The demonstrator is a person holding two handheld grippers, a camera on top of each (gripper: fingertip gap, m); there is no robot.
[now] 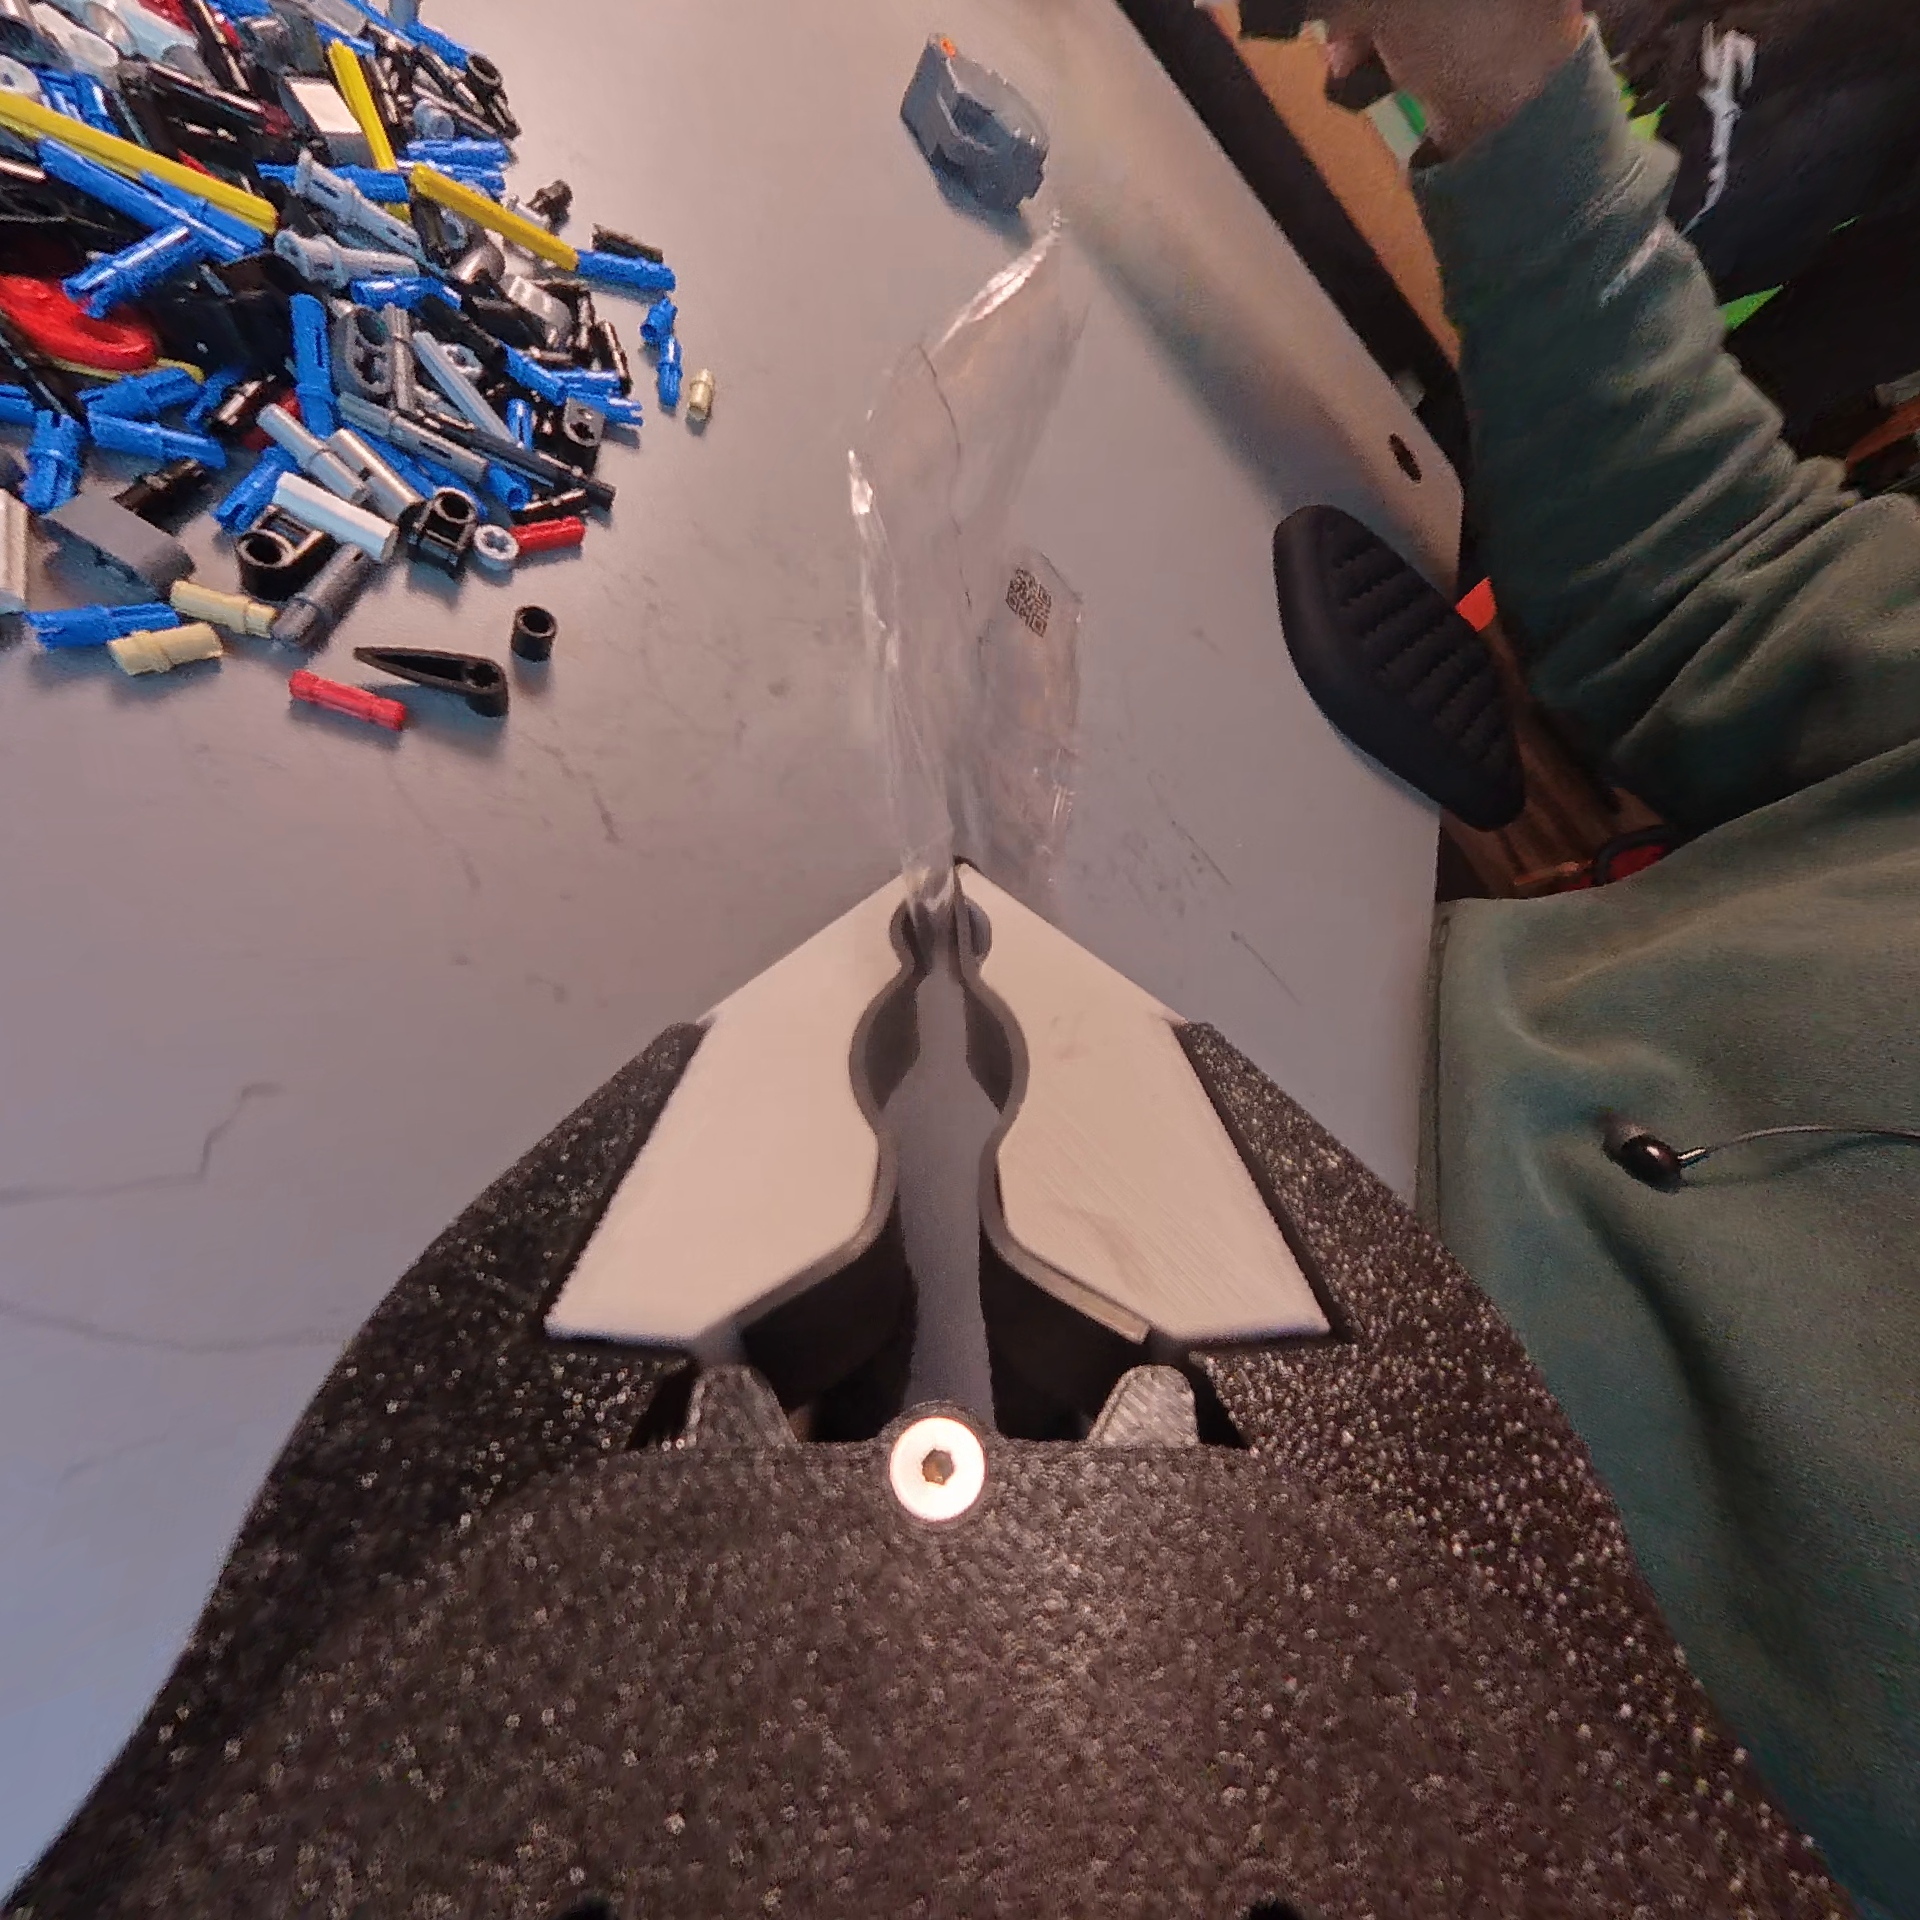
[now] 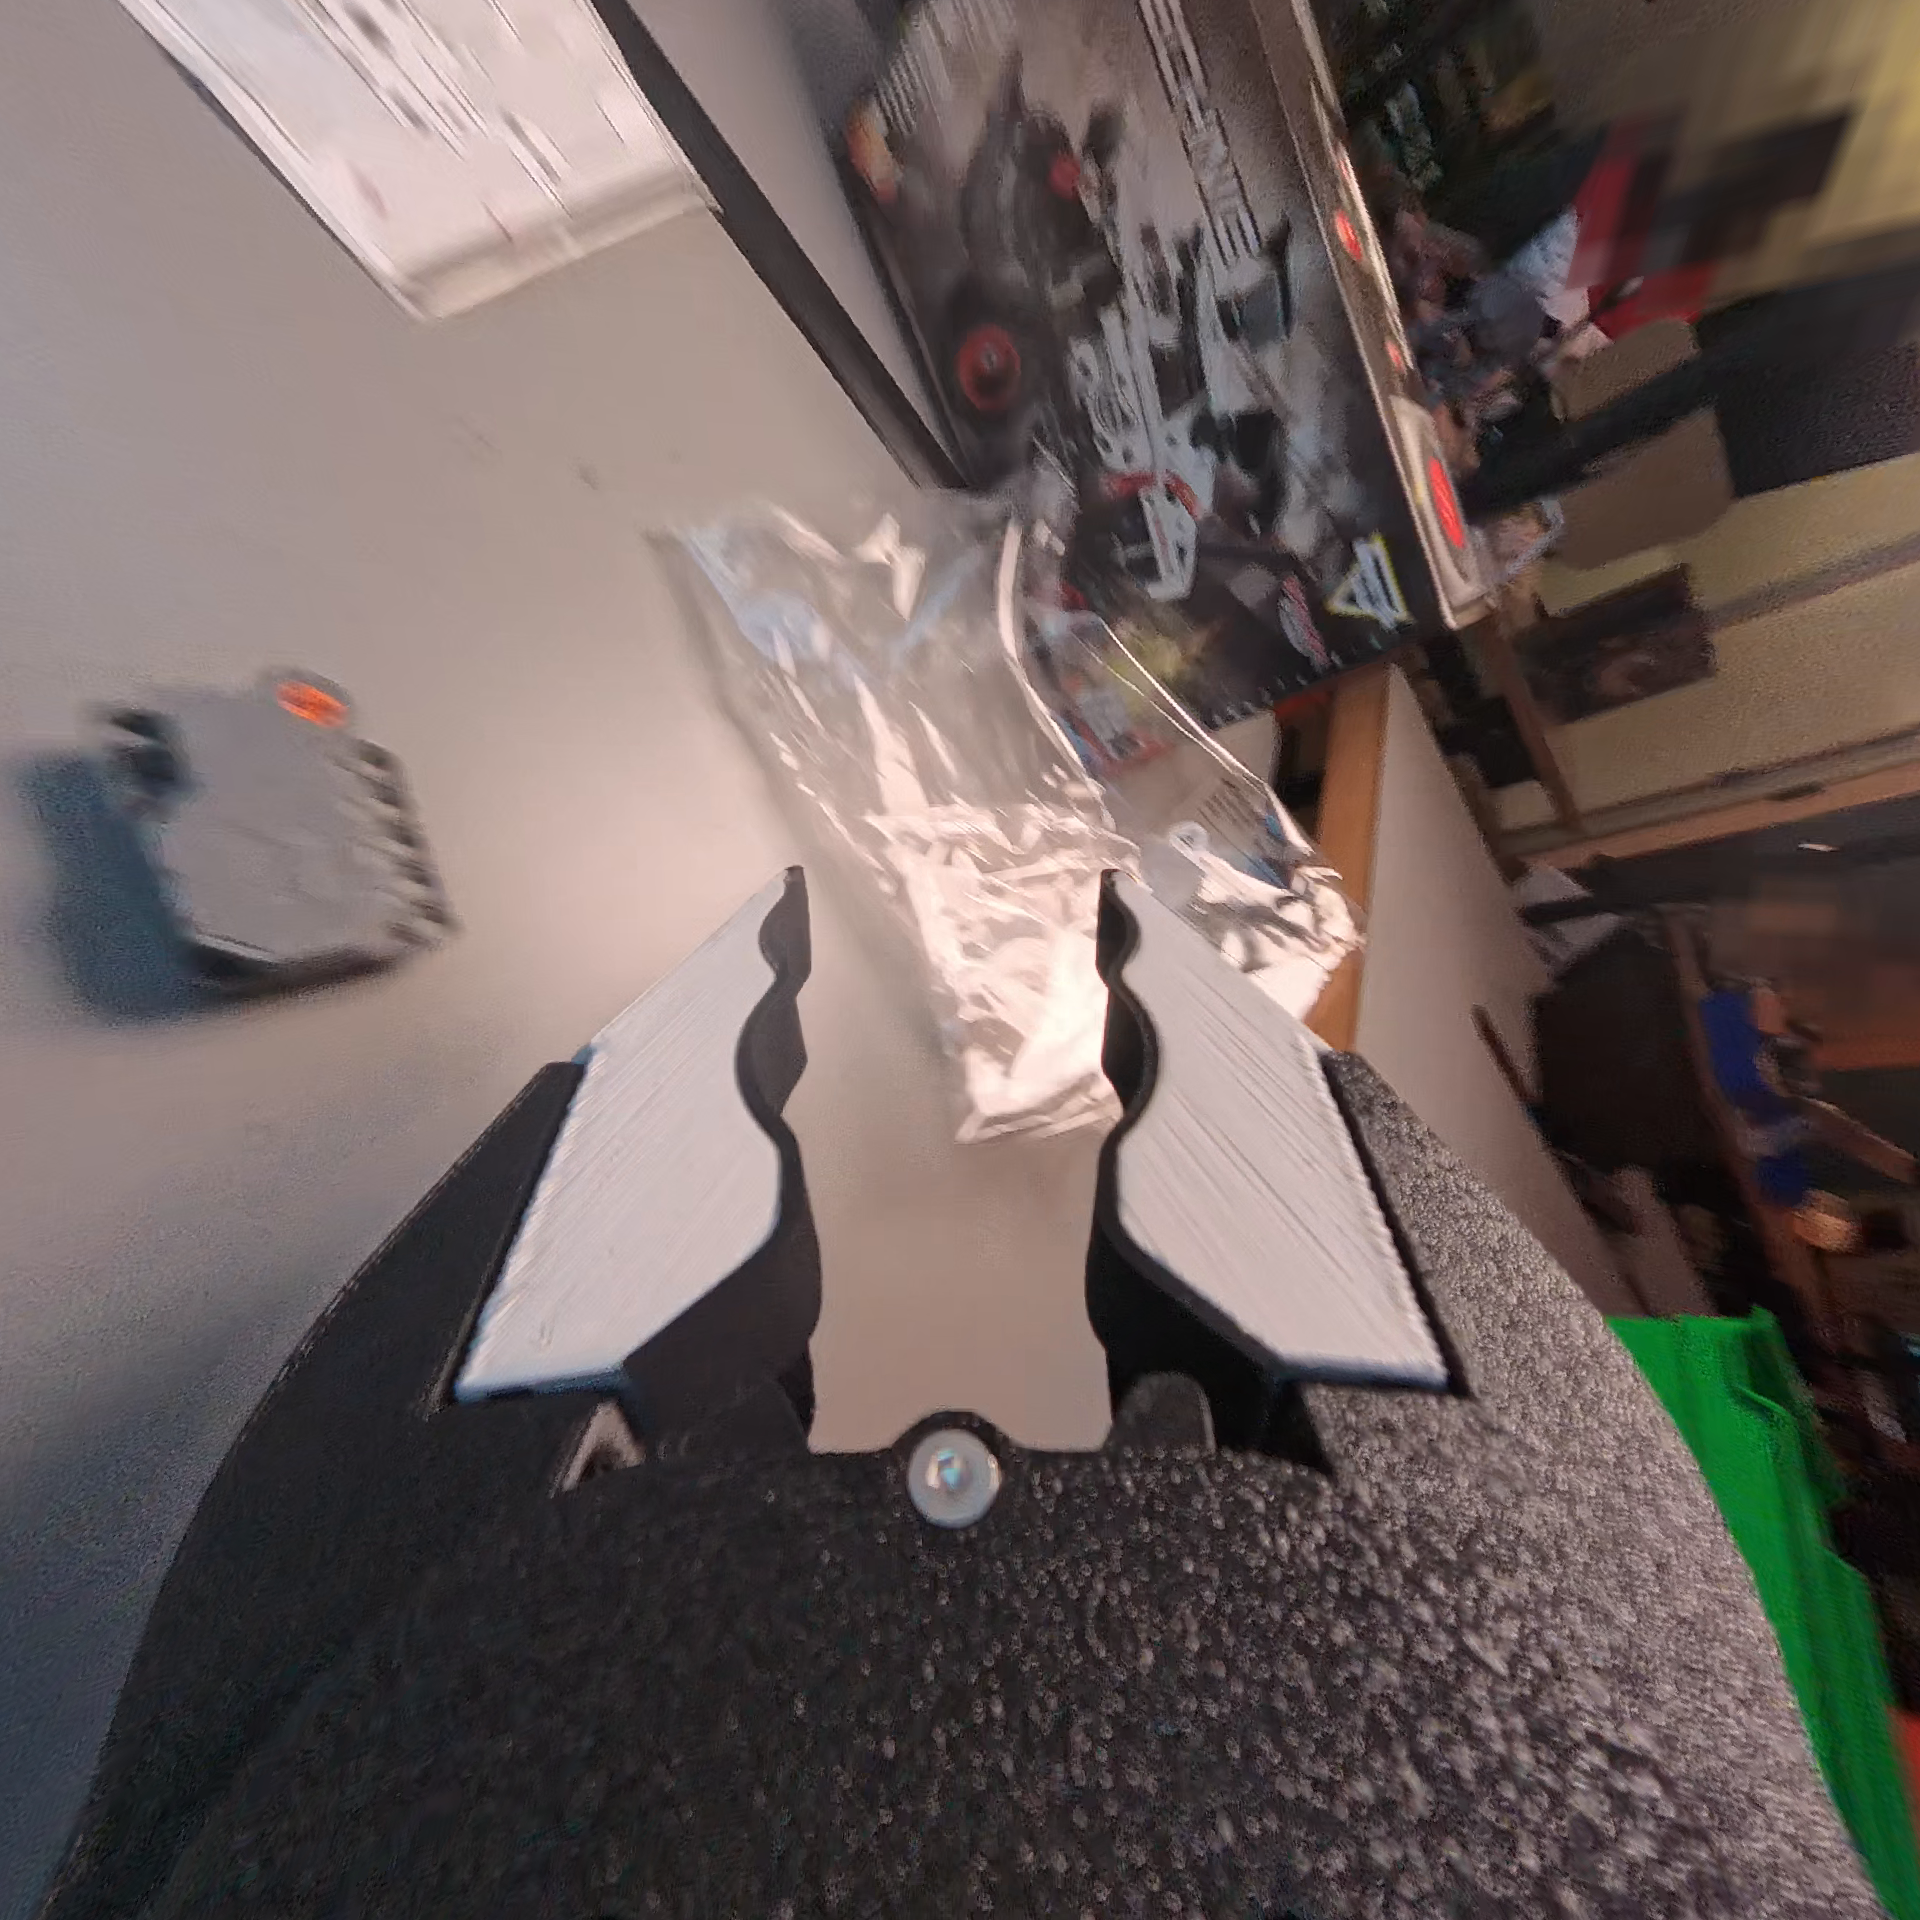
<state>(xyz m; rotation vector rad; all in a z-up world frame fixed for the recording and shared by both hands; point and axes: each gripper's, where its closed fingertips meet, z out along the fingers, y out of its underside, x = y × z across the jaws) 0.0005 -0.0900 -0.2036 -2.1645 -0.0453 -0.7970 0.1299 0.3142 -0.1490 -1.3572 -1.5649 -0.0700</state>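
Through my left wrist camera, the left gripper [image 1: 940, 894] has its grey fingertips pressed together, pinching one corner of an empty clear plastic bag [image 1: 977, 540] that stretches away toward twelve o'clock above the pale grey tabletop [image 1: 520, 1039]; the film is so transparent I mostly trace it by glints and one small dark printed square. At ten o'clock I see a heap of small plastic building pieces [image 1: 312, 312], blue, black, grey, yellow and red, too many to count and cut off by the frame edge. One grey block with an orange dot [image 1: 971, 120] lies at twelve o'clock. A person's green sleeve [image 1: 1621, 499] fills three o'clock, partly hiding a black ribbed handle [image 1: 1392, 665]. Through my right wrist camera, heavily blurred, the right gripper [image 2: 951, 894] has its two fingers spread wide with nothing between them. One crinkled clear plastic bag [image 2: 935, 790] lies on the table at twelve to one o'clock; I cannot make out its contents. One dark printed box [image 2: 1164, 343] stands beyond it, and the grey block [image 2: 281, 831] sits at nine o'clock.
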